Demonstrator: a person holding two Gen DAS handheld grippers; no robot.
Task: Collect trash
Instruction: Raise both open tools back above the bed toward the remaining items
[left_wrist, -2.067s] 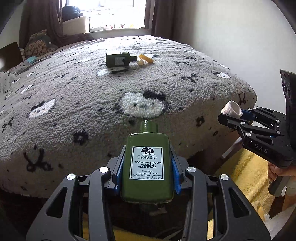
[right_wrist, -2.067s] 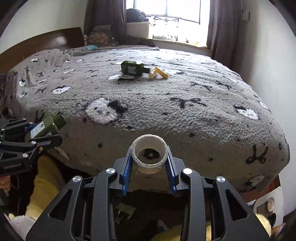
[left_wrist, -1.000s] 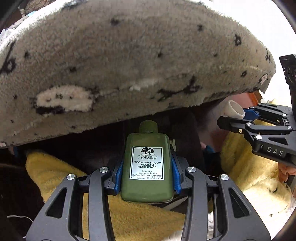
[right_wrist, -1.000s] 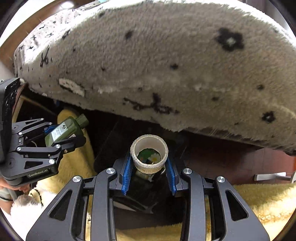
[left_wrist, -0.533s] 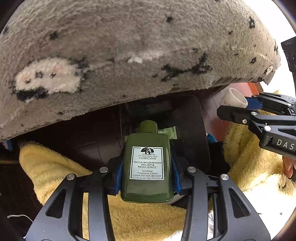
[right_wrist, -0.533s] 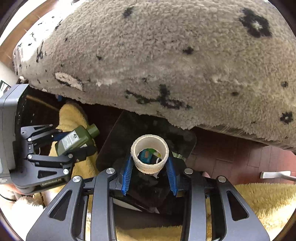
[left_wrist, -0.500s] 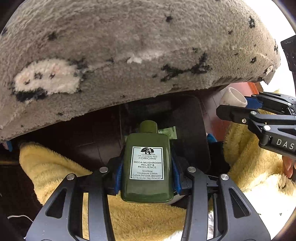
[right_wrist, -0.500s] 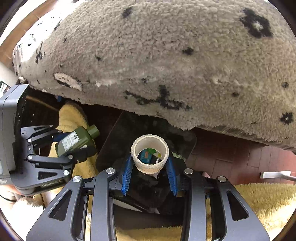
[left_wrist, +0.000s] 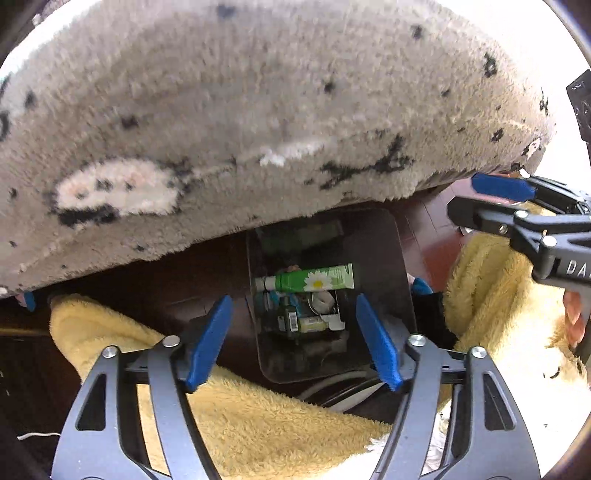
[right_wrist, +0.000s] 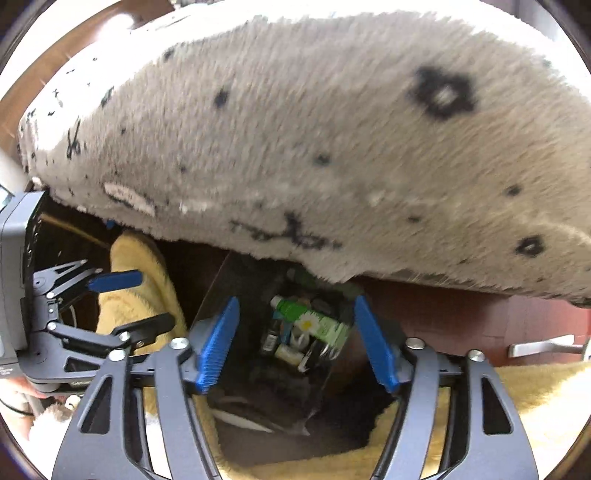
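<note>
Drop step: left tongs (left_wrist: 293, 341) and right tongs (right_wrist: 297, 345) both spread wide, empty, over dark bin (left_wrist: 384, 266) holding green tube (left_wrist: 314, 280). Next likely back up to the bed (left_wrist: 258, 110) for more trash

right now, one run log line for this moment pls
left gripper: open, empty | right gripper: open, empty | both above dark bin | green daisy tube in bin
</note>
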